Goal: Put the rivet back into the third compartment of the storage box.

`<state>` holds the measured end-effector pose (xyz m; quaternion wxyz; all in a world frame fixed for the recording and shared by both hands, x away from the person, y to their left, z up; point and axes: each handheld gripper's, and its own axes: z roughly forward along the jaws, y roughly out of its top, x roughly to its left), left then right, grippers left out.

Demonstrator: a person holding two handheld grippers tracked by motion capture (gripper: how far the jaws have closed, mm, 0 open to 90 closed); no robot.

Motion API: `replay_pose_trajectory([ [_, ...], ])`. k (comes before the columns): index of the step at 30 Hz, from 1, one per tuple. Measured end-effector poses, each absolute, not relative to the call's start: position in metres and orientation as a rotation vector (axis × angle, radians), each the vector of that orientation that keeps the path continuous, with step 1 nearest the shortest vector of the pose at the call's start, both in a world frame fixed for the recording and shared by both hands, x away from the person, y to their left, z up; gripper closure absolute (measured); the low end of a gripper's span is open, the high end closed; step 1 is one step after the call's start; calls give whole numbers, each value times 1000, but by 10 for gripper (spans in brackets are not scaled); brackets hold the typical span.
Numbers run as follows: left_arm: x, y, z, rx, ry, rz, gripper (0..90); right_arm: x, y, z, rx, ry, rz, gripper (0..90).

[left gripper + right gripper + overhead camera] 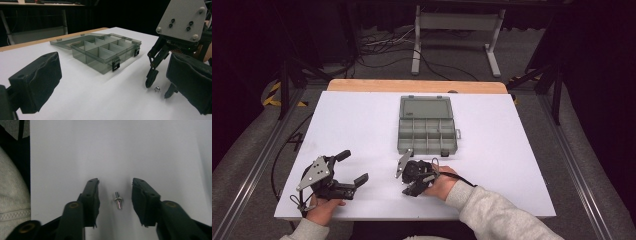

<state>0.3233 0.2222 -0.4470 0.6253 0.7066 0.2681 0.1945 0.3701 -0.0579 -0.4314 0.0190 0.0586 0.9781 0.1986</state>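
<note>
Near the front edge of the white table [362, 115], about midway along it, the right gripper [114, 195] points down with its jaws partly open on either side of a small metal stud [118, 200]. The stud lies on the surface between the pads, touching neither. Toward the front left corner, the left gripper [350, 167] rests with its jaws wide apart and nothing in them. An open grey compartment box [426, 132] sits near the middle of the table, lid laid back toward the far edge.
</note>
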Motion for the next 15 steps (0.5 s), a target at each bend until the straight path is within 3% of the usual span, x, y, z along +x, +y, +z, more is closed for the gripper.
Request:
replay_pose_trajectory([
  [10,324,223,-447,1622,612,450,4,371,-59,-430,186,3052,616,822],
  [15,324,223,-447,1621,614,449,4,371,-59,-428,181,3050,626,829],
])
